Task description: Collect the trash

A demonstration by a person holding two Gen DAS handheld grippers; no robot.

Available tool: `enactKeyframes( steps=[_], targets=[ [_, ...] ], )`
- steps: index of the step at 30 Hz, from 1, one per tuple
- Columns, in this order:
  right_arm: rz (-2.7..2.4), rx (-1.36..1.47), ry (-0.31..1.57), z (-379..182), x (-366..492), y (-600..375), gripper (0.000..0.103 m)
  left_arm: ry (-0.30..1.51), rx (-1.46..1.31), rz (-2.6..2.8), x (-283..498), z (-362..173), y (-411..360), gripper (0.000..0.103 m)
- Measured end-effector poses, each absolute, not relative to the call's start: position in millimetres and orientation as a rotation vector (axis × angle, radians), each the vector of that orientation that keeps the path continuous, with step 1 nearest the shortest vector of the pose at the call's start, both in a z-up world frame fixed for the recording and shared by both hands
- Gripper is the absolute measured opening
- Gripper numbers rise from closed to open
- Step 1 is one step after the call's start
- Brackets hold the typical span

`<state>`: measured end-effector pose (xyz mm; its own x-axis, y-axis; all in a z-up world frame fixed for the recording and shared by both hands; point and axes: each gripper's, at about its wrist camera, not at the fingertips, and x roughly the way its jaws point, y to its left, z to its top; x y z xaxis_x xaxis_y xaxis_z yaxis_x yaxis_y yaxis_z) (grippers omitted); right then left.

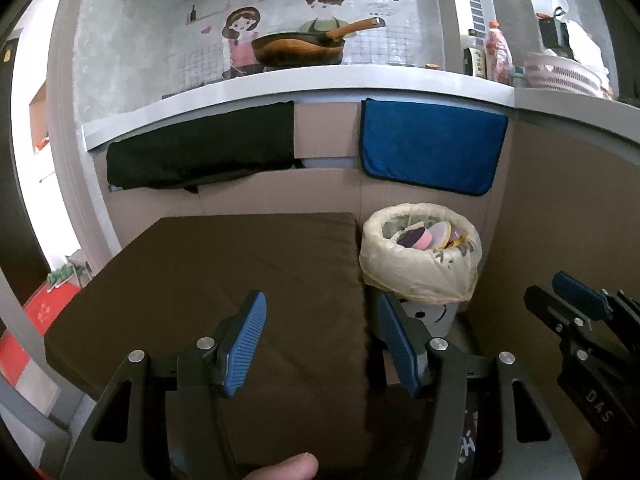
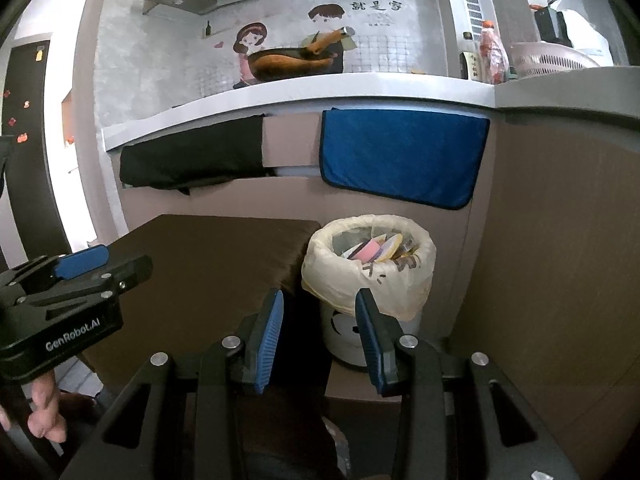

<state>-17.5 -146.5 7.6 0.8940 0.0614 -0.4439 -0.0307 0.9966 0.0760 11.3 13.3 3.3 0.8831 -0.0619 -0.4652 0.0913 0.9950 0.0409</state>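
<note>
- Ahead of me a brown cushion (image 1: 208, 280) lies flat, its top bare; its right edge runs just beside the bin (image 1: 420, 258), with only a narrow slot between them.
- The bin stands in the corner where the cardboard back wall (image 1: 280, 196) meets a cardboard side wall (image 2: 560, 240). It is hemmed in on three sides, and its mouth is open from above.
- The bin's pale plastic liner (image 2: 372, 284) is folded over the rim. Inside I see the trash (image 1: 430, 236): round pink, yellow and purple pieces heaped near the top.
- Above the back wall a white counter edge (image 1: 280, 84) juts out, with a black cloth (image 1: 200, 152) and a blue cloth (image 1: 432, 148) hanging from it. A pan (image 1: 298, 48) sits on the counter, and bottles (image 1: 496, 50) and a basket (image 1: 560, 76) farther right.
- My left gripper (image 1: 320, 344) hangs over the cushion's right edge, angled downward. Its jaws stand wide with nothing between them, and a fingertip (image 1: 286, 468) shows at the bottom of its view.
- My right gripper (image 2: 320, 334) points down at the gap between cushion and bin, its right finger (image 2: 374, 344) in front of the bin's base. Its jaws are parted and empty.
- The two grippers sit side by side, apart, each showing at the edge of the other's view.
</note>
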Motion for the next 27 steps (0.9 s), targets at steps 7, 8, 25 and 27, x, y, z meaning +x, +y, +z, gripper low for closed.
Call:
enactKeyframes(
  steps=[7,8,25,27],
  targets=[
    [0.052,0.078,0.461,6,-21,-147,0.035,0.474,0.059,-0.073,8,4,16,0.059],
    [0.054,0.08,0.462,6,-20,-147,0.035,0.472,0.057,-0.069,7,4,17,0.059],
    [0.075,0.073,0.47,7,-16,-145,0.035,0.453,0.037,-0.034,3,8,26,0.059],
    [0.077,0.074,0.473,7,-15,-145,0.035,0.45,0.035,-0.034,3,8,27,0.059]
  ],
)
